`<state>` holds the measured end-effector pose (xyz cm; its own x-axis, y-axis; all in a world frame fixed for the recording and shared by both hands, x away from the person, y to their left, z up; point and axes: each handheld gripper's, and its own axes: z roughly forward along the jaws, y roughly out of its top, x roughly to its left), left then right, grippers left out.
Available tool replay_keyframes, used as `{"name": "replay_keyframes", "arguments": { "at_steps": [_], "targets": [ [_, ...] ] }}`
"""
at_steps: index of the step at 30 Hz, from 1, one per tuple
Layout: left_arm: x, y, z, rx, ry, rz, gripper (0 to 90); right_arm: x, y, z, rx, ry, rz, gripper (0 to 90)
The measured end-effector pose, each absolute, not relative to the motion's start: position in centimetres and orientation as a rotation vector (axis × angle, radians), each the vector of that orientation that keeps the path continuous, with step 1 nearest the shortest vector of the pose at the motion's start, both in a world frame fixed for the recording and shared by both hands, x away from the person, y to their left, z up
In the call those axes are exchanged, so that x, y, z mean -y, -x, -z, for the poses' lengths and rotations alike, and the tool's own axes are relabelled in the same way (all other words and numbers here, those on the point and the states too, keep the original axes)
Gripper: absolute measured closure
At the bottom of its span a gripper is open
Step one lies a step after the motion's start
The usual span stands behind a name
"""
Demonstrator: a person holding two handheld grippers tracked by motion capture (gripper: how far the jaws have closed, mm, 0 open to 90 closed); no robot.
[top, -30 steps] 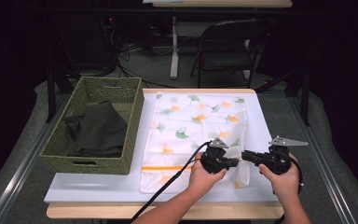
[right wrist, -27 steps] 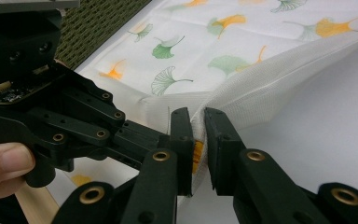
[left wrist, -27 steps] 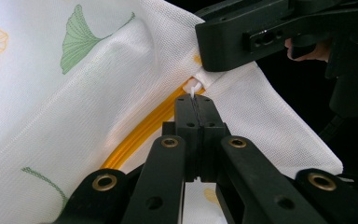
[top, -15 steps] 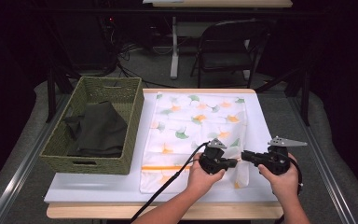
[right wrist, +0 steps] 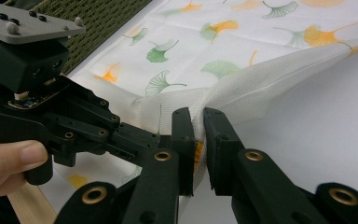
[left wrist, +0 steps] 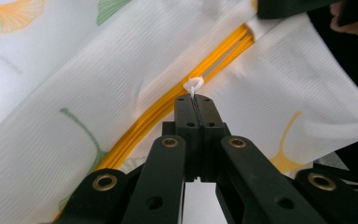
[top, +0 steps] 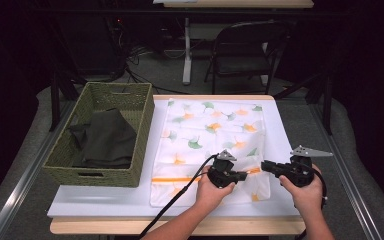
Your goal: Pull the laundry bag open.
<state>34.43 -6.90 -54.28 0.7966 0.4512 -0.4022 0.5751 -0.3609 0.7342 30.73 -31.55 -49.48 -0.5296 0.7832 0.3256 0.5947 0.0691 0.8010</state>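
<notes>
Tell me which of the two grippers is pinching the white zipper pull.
The left gripper, jaws shut on the small white zipper pull of the orange zipper. The right gripper instead clamps a bunched fold of the leaf-print bag.

Both hands sat near the table's right edge, left gripper (top: 244, 175) clamped tight, right gripper (top: 265, 165) pinching inward toward it.

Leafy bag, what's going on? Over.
Left gripper shut on zipper pull. Right gripper pinching leafy bag edge. Basket well aside.
</notes>
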Motion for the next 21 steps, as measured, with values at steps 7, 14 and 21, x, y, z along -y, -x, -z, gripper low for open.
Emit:
{"name": "replay_keyframes", "arguments": {
  "at_steps": [7, 14, 21],
  "targets": [
    [5.9, -34.5, 55.0, -0.81, -2.02, 0.152, 90.0, 31.9, -30.8, 49.6, -2.145, -1.422, -1.431, 82.9],
    [4.8, -34.5, 55.5, -0.848, -2.033, 0.129, 90.0, 31.9, -30.8, 49.6, -2.14, -1.413, -1.395, 82.8],
    [3.4, -34.6, 55.7, -0.894, -2.039, 0.105, 90.0, 32.3, -30.7, 49.6, -2.126, -1.425, -1.382, 82.7]
  ]
}}
